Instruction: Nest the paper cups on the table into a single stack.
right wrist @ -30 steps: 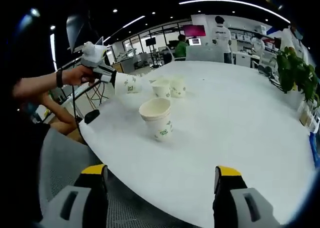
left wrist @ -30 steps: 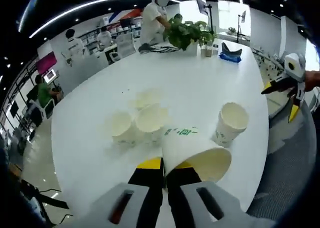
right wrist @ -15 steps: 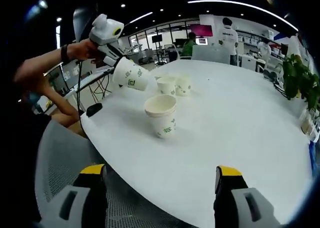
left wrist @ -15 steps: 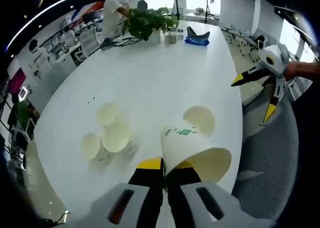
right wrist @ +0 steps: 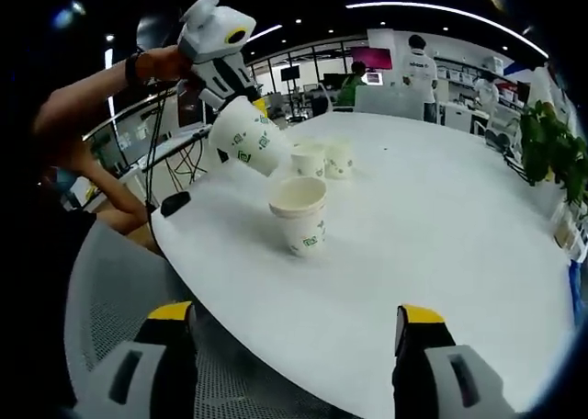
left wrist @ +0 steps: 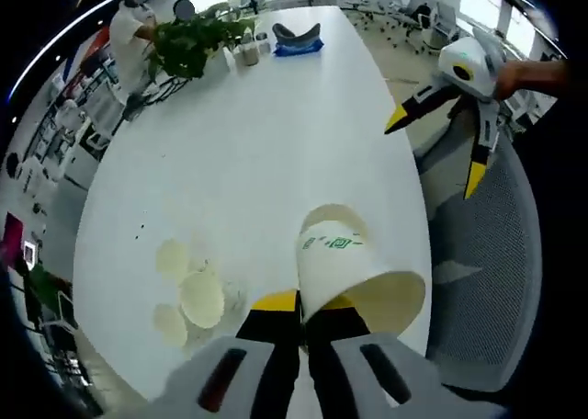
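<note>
cup (left wrist: 354,277) clamped by its rim in left gripper (left wrist: 299,313), swung in over the target stack (right wrist: 301,212) since a moment ago, now tilted just above and beside its mouth. means nesting is close, needs levelling first. stack's top cup empty inside. beyond the stack, three more cups (left wrist: 188,292) bunched together, also looking empty. right gripper (right wrist: 296,322) spread wide, grasping nothing, hanging off the white table (right wrist: 441,244) edge, well apart from the stack.

Left gripper (left wrist: 301,313) clamped; right gripper (right wrist: 294,322) spread wide.
</note>
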Tool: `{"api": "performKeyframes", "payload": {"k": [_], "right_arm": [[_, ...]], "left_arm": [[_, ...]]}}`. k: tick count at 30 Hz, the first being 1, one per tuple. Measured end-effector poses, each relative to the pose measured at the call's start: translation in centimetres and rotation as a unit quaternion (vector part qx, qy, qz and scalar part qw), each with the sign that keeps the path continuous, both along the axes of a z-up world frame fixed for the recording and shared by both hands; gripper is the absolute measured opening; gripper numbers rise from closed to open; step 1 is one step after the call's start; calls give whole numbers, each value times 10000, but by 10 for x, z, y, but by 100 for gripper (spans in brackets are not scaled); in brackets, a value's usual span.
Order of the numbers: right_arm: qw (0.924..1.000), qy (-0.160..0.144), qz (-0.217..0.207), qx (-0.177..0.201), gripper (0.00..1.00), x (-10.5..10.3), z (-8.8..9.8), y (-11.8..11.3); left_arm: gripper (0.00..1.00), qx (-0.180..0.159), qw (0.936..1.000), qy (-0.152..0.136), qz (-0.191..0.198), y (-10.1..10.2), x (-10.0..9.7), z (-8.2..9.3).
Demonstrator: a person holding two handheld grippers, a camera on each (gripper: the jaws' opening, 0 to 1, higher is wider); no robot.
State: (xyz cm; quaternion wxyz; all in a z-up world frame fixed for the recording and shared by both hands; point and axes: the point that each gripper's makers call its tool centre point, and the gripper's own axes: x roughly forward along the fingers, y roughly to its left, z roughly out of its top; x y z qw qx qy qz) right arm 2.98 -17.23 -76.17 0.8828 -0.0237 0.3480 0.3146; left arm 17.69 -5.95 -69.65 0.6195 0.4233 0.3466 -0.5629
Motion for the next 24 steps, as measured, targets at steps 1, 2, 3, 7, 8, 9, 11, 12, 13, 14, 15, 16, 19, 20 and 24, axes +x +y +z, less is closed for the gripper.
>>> {"api": "performKeyframes", "payload": {"k": [1, 2, 3, 7, 8, 9, 11, 12, 13, 14, 15, 16, 19, 20, 24], "right_arm": [[10000, -4, 5, -2, 90, 0, 0, 0], [10000, -13, 13, -1, 90, 0, -1, 0], [10000, -15, 16, -2, 90, 0, -1, 0], [10000, -28, 8, 5, 90, 1, -1, -1], [10000, -33, 0, 13, 90, 1, -2, -1], [10000, -39, -6, 20, 90, 2, -2, -1], [10000, -47, -21, 29, 90, 1, -2, -2], [10000, -44, -19, 32, 90, 2, -3, -2], [10000, -40, -21, 26, 90, 2, -4, -2], [10000, -36, -19, 17, 90, 2, -4, -2], [10000, -35, -11, 5, 90, 2, -4, -2], [10000, -32, -10, 0, 90, 3, -6, -2], [10000, -40, -12, 3, 90, 3, -6, -3], [10000, -36, -16, 16, 90, 3, -6, -2], [10000, -41, -32, 18, 89, 3, -6, -3]], "left_arm": [[0, 46, 9999, -33, -103, -5, 0, 0], [0, 127, 9997, -46, -211, -8, 0, -1], [0, 188, 9994, -65, -294, -11, -2, -2], [0, 397, 9975, -22, -577, -19, -1, -8], [0, 440, 9971, -12, -622, -21, -2, -10], [0, 473, 9968, -20, -648, -22, -3, -11], [0, 578, 9961, 21, -672, -22, -5, -15], [0, 613, 9956, 31, -708, -23, -6, -16], [0, 658, 9952, 22, -724, -22, -5, -19], [0, 691, 9948, 19, -743, -23, -5, -19], [0, 723, 9944, 19, -765, -25, -9, -18], [0, 769, 9938, 16, -806, -25, -9, -20], [0, 835, 9926, 17, -880, -27, -9, -24], [0, 884, 9917, -1, -932, -28, -8, -26], [0, 897, 9913, -42, -963, -31, -6, -26]]}}
